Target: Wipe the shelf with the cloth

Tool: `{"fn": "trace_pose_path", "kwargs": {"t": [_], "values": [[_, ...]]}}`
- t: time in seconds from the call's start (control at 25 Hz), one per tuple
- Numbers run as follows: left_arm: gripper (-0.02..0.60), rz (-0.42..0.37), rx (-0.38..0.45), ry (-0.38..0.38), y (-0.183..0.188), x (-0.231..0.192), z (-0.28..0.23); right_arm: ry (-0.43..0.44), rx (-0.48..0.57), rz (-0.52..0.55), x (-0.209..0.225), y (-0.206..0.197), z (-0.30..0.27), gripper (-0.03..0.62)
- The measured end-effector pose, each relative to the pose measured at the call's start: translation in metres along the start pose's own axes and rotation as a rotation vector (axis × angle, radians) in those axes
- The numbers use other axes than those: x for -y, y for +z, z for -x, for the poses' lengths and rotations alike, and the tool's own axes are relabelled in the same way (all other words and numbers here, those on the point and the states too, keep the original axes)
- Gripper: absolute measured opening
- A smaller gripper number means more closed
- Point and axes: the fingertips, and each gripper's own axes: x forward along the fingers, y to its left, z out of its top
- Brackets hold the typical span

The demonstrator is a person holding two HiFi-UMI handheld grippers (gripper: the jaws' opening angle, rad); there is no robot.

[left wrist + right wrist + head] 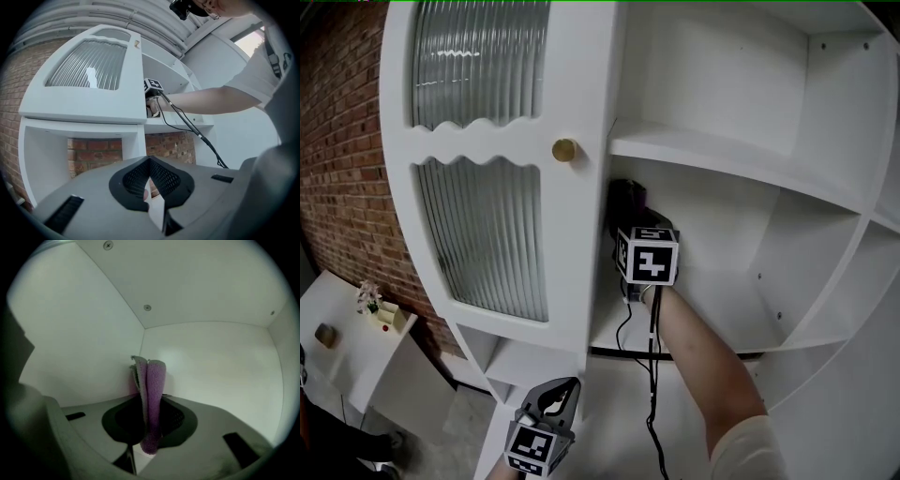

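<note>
A folded purple cloth (pixel 152 380) stands upright between the jaws of my right gripper (pixel 150 404), which is shut on it. In the head view that gripper (pixel 633 220) reaches into the left back corner of a white shelf compartment (pixel 722 314), with the cloth (pixel 628 195) dark against the side wall. Ahead of the cloth in the right gripper view, the compartment's white walls (pixel 211 366) meet in a corner. My left gripper (pixel 565 384) hangs low in front of the cabinet, away from the shelf. Its jaws (pixel 150 161) are shut with nothing between them.
The cabinet's ribbed glass door (pixel 478 234) with a gold knob (pixel 564 149) stands just left of the compartment. A black cable (pixel 653 375) hangs from the right gripper along the forearm (pixel 703 366). A brick wall (pixel 337 141) and a low white table (pixel 356 328) lie to the left.
</note>
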Motion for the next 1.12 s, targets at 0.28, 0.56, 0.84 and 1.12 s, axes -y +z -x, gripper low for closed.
{"fn": "trace_pose_path", "kwargs": {"t": [0.28,0.56,0.84,1.12], "values": [[0.014,-0.009,-0.012,-0.008,-0.002,0.009,-0.007,-0.040,0.020,0.007,0.038,0.003,0.011,0.079],[0.014,-0.019,0.000,-0.049,0.000,0.035,-0.022,-0.121,0.006,-0.011,0.099,-0.005,0.035,0.080],[0.014,-0.029,-0.005,-0.088,0.001,0.058,-0.034,-0.207,-0.008,-0.019,0.161,-0.009,0.060,0.080],[0.014,-0.018,-0.007,-0.094,-0.001,0.070,-0.044,-0.309,-0.029,-0.063,0.219,-0.018,0.083,0.080]]}}
